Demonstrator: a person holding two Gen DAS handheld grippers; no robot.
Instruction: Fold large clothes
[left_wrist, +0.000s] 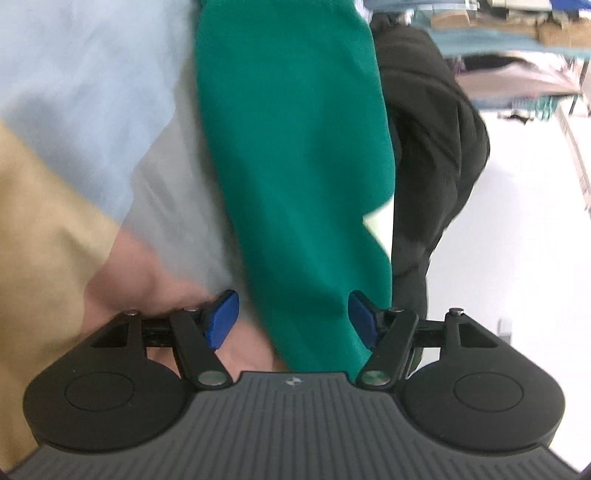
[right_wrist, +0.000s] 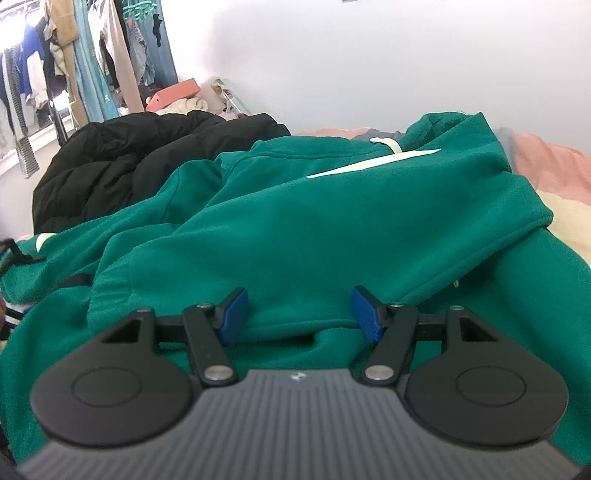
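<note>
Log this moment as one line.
left gripper: open, green hoodie between fingers | right gripper: open over hoodie | black jacket behind

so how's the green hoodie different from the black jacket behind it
The hoodie is green with pale stripes; the jacket is plain black. The hoodie looks smooth and fleecy, the jacket puffy and quilted. The hoodie is spread out just ahead of the open right tool, while the jacket sits bunched in a heap further back. Both lie on the same bedding.
</note>
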